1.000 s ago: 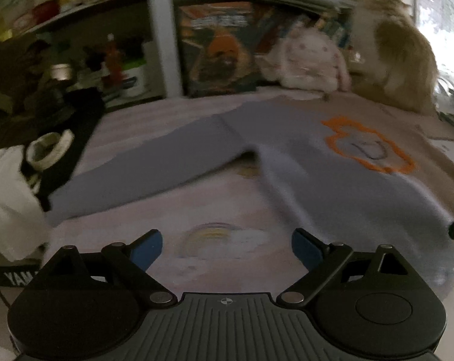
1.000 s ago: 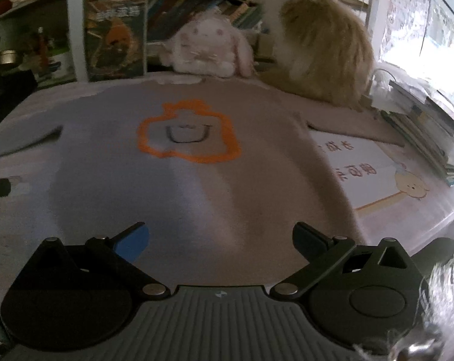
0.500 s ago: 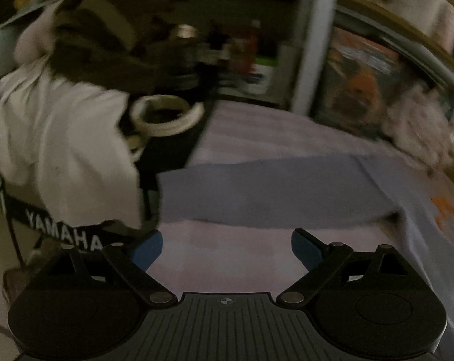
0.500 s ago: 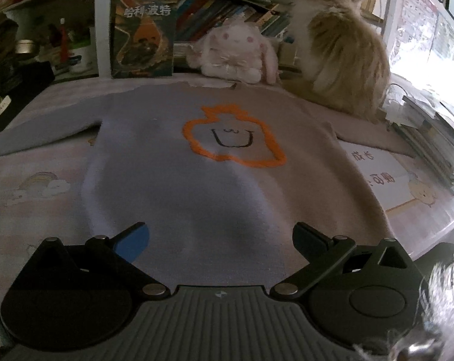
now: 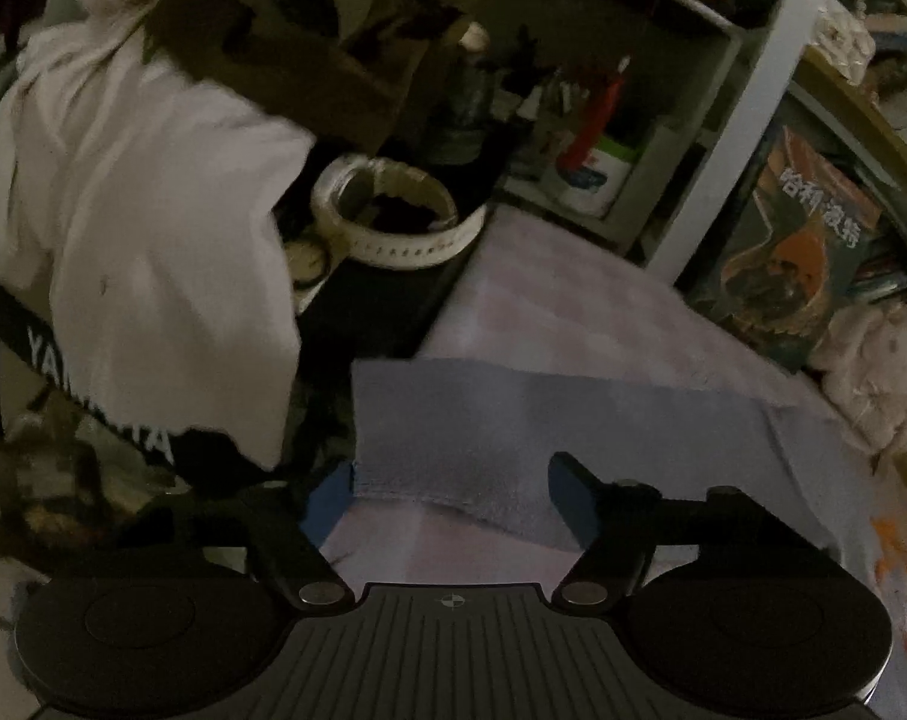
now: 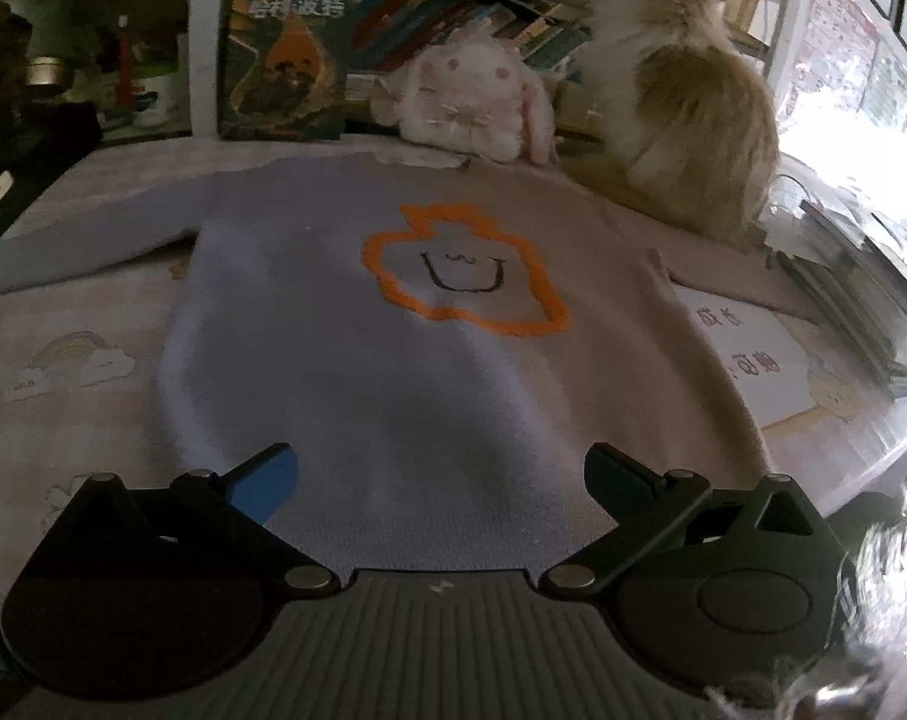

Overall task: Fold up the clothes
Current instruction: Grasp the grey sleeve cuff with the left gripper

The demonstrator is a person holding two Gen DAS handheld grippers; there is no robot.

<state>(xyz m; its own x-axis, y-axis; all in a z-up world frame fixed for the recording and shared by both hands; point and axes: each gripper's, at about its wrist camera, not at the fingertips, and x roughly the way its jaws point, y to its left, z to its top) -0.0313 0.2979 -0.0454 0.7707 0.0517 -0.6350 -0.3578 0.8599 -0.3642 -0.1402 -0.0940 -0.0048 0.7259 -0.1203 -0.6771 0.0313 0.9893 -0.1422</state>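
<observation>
The left gripper (image 5: pixel 453 495) is spread open around the cuff of one sleeve (image 5: pixel 513 426). The right gripper (image 6: pixel 441 483) gapes empty over the hem of the single grey sweater (image 6: pixel 357 360), spread flat on the table (image 6: pixel 63 324). Beyond sit one plush rabbit (image 6: pixel 465 102) and one cat (image 6: pixel 687 120).

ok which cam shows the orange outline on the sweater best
The right wrist view. The orange outline sits whole and centred on the grey sweater, with the small drawn face inside it. The left wrist view faces the sleeve end and catches only blurred orange scraps at its right edge.
</observation>
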